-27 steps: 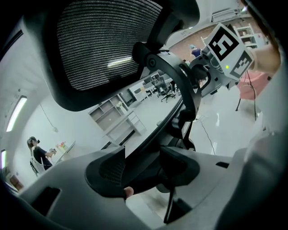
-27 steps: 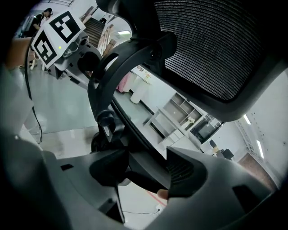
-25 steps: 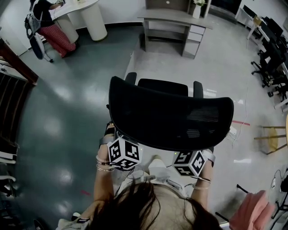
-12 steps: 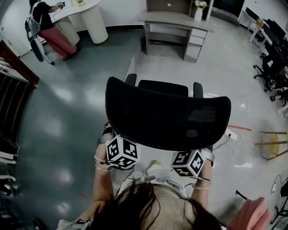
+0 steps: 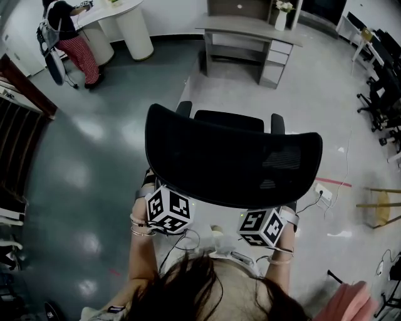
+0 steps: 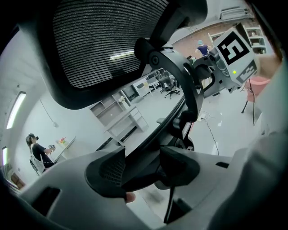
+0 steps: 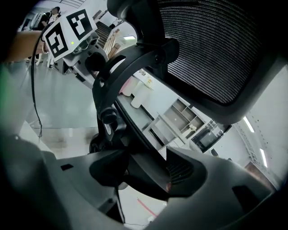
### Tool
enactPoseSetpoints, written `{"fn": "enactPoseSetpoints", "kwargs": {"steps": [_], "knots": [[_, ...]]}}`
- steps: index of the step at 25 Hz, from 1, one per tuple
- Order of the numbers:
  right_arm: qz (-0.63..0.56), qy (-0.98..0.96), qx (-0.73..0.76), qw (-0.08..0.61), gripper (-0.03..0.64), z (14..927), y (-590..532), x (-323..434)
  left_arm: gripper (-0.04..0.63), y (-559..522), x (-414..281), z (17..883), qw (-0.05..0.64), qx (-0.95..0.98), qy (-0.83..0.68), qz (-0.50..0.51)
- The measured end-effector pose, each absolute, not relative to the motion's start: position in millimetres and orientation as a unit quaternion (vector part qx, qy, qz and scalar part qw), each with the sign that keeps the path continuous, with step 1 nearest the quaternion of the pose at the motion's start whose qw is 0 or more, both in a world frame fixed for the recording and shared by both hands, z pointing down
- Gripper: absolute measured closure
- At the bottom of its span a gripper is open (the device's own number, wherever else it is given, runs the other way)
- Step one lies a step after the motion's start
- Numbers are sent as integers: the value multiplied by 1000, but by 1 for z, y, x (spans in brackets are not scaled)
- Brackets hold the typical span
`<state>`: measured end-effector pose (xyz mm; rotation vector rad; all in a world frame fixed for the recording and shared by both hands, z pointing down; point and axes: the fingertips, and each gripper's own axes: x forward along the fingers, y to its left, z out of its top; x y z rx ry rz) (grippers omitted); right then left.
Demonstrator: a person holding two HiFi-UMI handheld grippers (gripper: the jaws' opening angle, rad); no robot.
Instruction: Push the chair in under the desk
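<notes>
A person stands on the near side of a black office chair [image 5: 232,157], a handheld gripper in each hand, in an open workroom. The chair sits on the glossy grey floor [image 5: 75,188], its mesh back [image 6: 99,40] turned to the person and its seat facing a grey desk [image 5: 250,28] on the far side of the room. Chair and desk are well apart, with bare floor between them.

The left gripper [image 6: 144,173] has its jaws clamped on a dark curved bar at the lower left of the chair's frame. The right gripper [image 7: 146,173] has its jaws shut on the matching bar at the lower right. Both sit tucked beneath the backrest's bottom edge.

A white vase [image 5: 283,14] stands at the right end of the desk, above its drawers. At far left, another person [image 5: 62,25] is seated at a rounded white counter [image 5: 116,12]. More dark office chairs [image 5: 382,69] line the far right wall, and a wooden stool [image 5: 376,204] stands at the right.
</notes>
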<state>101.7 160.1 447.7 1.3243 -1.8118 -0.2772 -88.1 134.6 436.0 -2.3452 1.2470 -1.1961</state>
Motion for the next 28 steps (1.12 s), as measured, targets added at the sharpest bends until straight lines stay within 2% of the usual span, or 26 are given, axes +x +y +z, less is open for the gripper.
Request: {"fn": "enactPoseSetpoints", "kwargs": {"steps": [28], "knots": [[-84, -715, 536, 442, 368, 449, 107, 112, 367, 80, -80, 433, 121, -816, 406, -393]]}}
